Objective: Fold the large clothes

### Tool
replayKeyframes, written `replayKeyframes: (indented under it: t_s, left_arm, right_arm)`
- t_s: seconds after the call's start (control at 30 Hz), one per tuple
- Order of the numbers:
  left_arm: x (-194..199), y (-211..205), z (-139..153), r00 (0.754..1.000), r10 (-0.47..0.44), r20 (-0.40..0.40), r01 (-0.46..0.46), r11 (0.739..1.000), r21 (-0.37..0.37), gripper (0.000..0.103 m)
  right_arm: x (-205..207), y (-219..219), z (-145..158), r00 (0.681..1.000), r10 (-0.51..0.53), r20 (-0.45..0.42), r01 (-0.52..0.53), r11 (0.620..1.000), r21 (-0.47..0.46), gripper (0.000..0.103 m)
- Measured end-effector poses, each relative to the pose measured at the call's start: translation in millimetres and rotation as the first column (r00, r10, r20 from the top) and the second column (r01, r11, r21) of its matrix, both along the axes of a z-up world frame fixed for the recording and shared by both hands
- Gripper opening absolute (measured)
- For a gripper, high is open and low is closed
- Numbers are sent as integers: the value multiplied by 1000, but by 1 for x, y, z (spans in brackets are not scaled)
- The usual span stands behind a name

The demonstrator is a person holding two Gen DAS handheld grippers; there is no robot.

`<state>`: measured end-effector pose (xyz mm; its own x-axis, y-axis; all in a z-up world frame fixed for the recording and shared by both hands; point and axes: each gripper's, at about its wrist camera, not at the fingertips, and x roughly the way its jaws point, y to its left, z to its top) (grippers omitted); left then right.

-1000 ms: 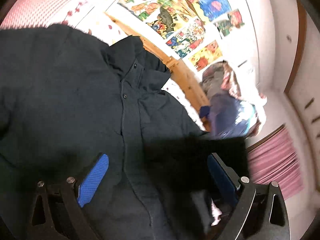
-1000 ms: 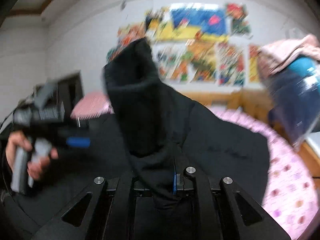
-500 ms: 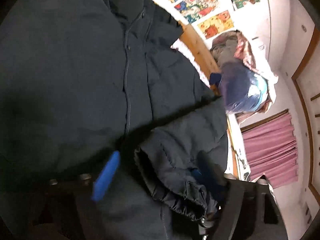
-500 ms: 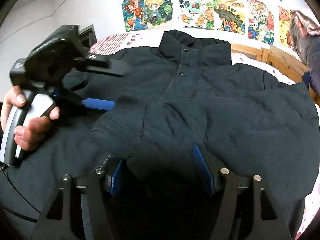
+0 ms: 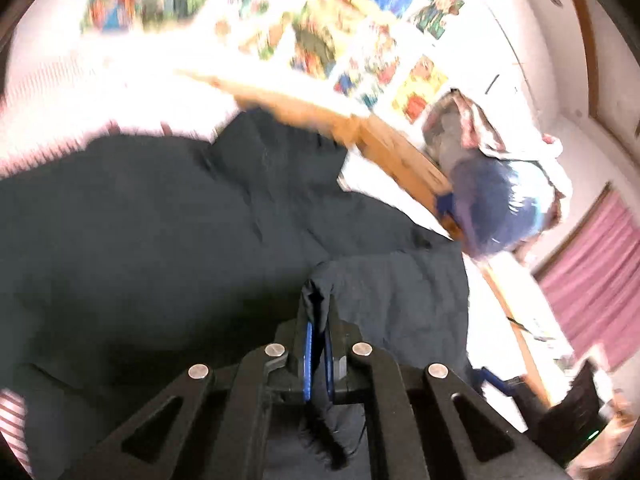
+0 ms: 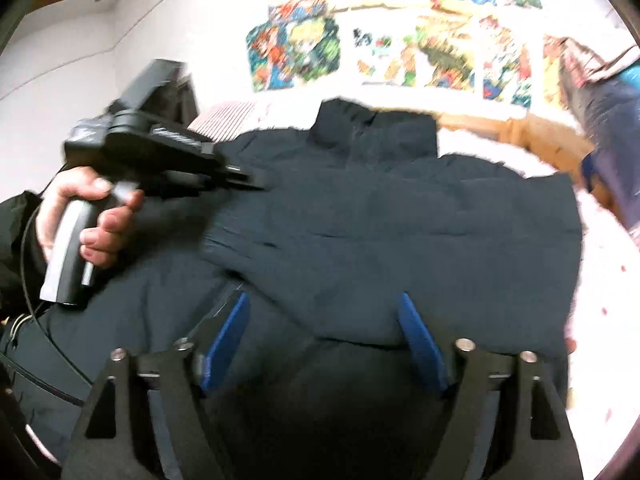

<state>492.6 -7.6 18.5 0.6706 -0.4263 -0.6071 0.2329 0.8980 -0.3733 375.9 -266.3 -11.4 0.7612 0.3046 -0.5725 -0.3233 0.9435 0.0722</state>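
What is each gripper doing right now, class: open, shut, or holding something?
Left gripper: shut on a fold of the dark jacket.
Right gripper: jaws opening, pads clear of the jacket below them.

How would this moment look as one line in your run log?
task: fold jacket | left tool: shut on jacket fabric | right tool: opening, nothing gripped, over jacket | jacket: spread on bed

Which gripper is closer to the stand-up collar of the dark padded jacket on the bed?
Left. The left gripper reaches over the jacket just below and beside the collar. The right gripper, jaws opening, hovers over the jacket's near part, farther away.
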Motion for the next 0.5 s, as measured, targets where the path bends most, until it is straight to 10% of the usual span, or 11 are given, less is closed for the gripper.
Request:
replayKeyframes:
  t_s: [0.23, 0.5]
  left_arm:
    - [8, 25, 21, 975, 178, 133, -208, 943, 261, 5]
    - [47, 52, -21, 961, 277, -24, -256, 914, 315, 5]
  right_arm:
    - [45, -16, 21, 988, -142, 68, 147, 986, -78, 77]
    - [118, 12, -8, 987, -155, -37, 144, 967, -208, 74]
